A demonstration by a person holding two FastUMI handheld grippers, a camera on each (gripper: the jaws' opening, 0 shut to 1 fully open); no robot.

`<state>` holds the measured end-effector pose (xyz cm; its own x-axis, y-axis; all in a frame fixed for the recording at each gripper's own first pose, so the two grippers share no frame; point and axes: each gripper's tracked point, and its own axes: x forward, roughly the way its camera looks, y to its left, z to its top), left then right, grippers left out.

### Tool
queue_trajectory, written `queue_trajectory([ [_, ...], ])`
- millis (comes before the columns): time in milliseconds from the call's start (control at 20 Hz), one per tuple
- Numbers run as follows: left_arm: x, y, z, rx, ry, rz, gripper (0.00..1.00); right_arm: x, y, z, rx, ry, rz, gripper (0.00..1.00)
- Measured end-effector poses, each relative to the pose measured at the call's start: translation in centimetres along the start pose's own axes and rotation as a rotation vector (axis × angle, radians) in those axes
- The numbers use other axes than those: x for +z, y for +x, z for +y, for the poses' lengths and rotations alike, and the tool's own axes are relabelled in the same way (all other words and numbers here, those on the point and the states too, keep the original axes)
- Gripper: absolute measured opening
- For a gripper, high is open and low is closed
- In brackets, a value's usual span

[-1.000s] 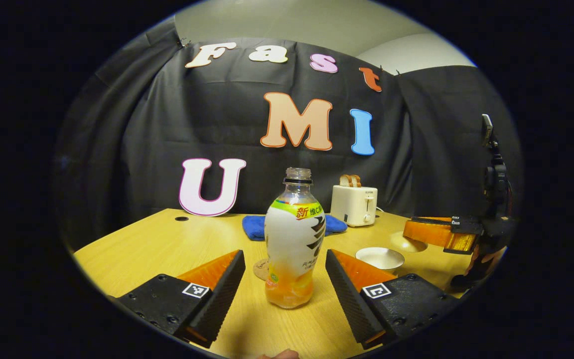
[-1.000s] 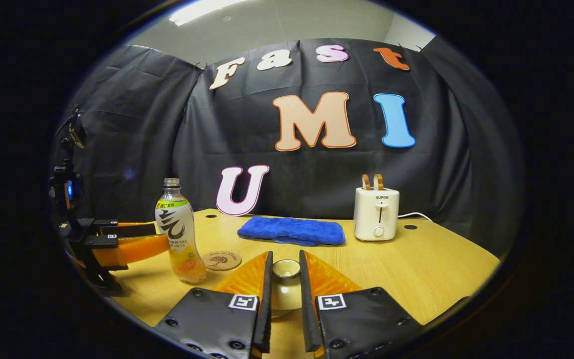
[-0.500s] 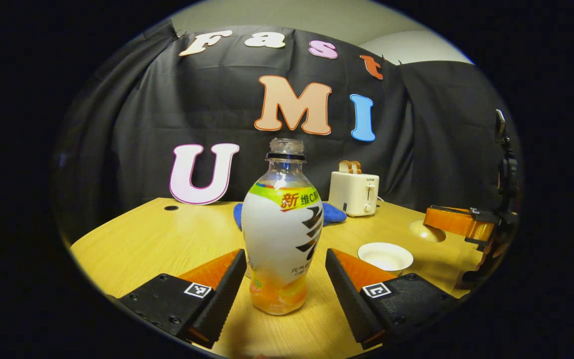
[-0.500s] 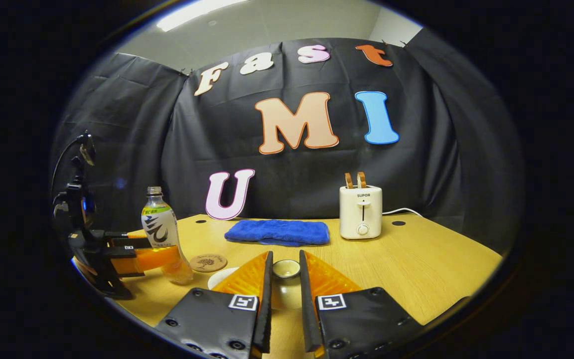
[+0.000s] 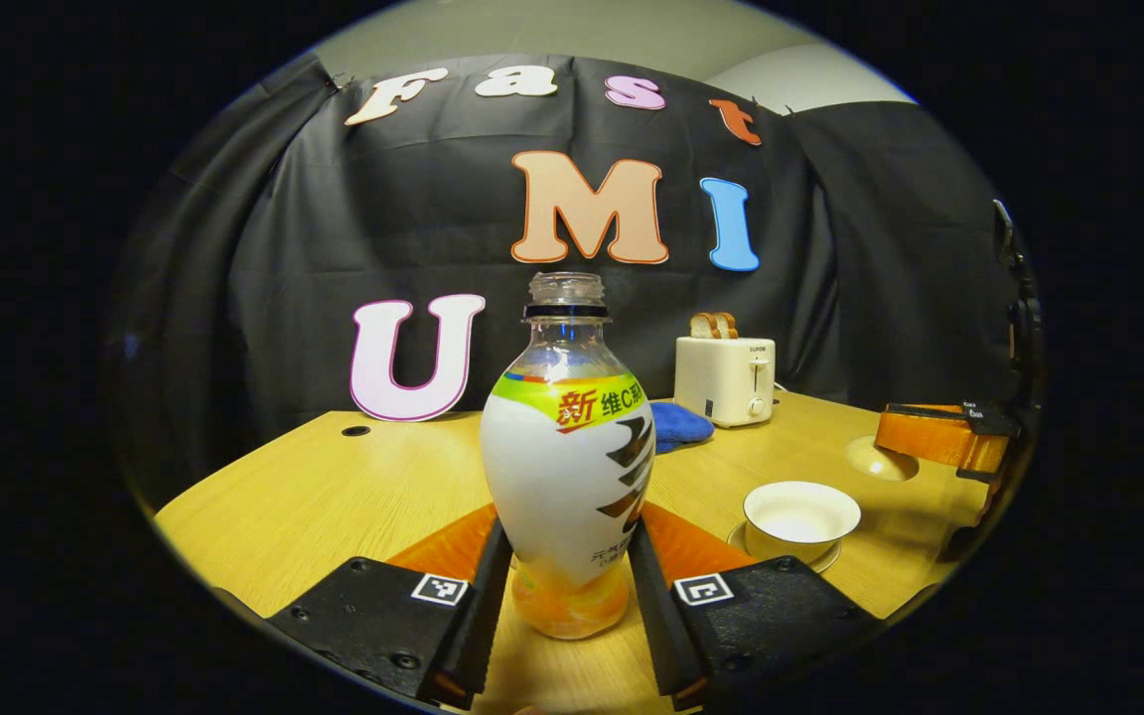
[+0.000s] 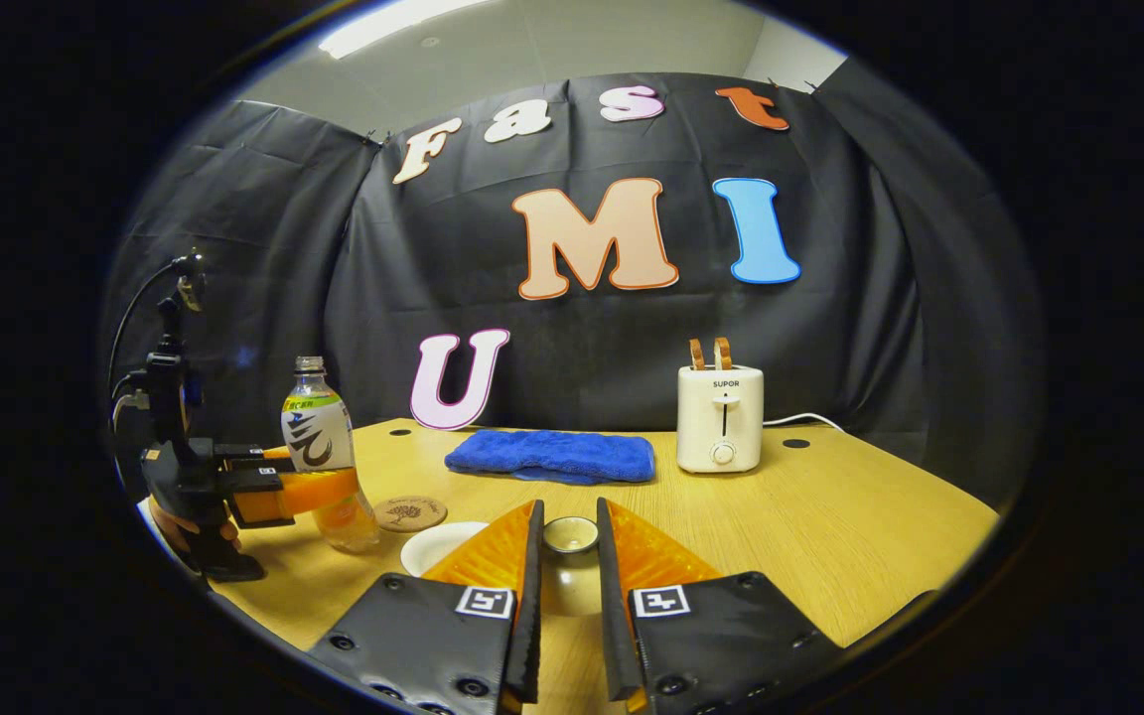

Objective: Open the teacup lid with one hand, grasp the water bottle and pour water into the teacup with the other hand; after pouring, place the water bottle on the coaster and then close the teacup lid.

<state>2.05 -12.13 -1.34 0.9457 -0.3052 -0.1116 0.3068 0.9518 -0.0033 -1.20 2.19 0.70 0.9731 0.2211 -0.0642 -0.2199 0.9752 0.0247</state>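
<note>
An uncapped water bottle [image 5: 567,477] with a white label and orange drink at its bottom stands upright between my left gripper's fingers. My left gripper [image 5: 569,528] is shut on its lower body. The right gripper view has the bottle [image 6: 317,442] and the left gripper [image 6: 306,489] at far left. An uncovered white teacup [image 5: 800,511] sits on a saucer to the bottle's right. My right gripper [image 6: 569,510] is shut on the knob of the teacup lid [image 6: 570,536], held off to the cup's side. A round coaster [image 6: 410,513] lies by the bottle.
A blue towel [image 6: 550,457] lies at the back of the wooden table [image 6: 830,526], with a white toaster [image 6: 719,429] holding bread to its right. A hand [image 6: 190,526] holds the left gripper near the table's left edge.
My left gripper's fingers have come together onto the bottle; they stood open on either side of it before. My right gripper still holds the lid and has barely shifted.
</note>
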Motion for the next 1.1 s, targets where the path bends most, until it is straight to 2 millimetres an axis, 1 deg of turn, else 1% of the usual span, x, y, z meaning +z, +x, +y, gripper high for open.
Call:
queue_trajectory([
  [50, 0.0, 0.1, 0.1, 0.005, 0.017, 0.005, 0.60, 0.0, 0.0, -0.1, 0.000, -0.002, 0.000, 0.30],
  [100, 0.3, 0.2, 0.1, 0.006, 0.039, 0.003, 0.56, 0.0, 0.0, -0.2, -0.001, -0.003, 0.002, 0.29],
  [400, 2.5, 0.6, 0.1, 0.019, 0.268, -0.033, 0.56, -0.5, 0.1, -0.9, -0.007, 0.002, 0.007, 0.30],
  [550, 2.9, 0.9, -0.2, 0.020, 0.391, -0.035, 0.56, -0.9, 0.0, -1.1, -0.009, 0.014, 0.011, 0.29],
  [650, 3.2, 1.1, 0.1, 0.038, 0.482, -0.034, 0.56, -1.2, 0.0, -1.2, -0.009, 0.016, 0.016, 0.29],
  [750, 2.8, 1.4, 0.1, 0.047, 0.560, -0.021, 0.56, -1.5, 0.0, -1.1, -0.006, 0.016, 0.022, 0.28],
  [900, 2.1, 1.8, -0.4, 0.027, 0.664, 0.007, 0.56, -2.0, -0.1, -1.1, 0.001, 0.018, 0.032, 0.30],
  [1000, 1.9, 1.9, -0.5, 0.027, 0.730, 0.016, 0.56, -1.7, -0.2, -1.1, 0.001, 0.025, 0.020, 0.29],
  [1100, 1.8, 2.0, -0.6, 0.027, 0.797, 0.018, 0.56, -1.5, -0.4, -1.2, -0.001, 0.025, 0.007, 0.30],
])
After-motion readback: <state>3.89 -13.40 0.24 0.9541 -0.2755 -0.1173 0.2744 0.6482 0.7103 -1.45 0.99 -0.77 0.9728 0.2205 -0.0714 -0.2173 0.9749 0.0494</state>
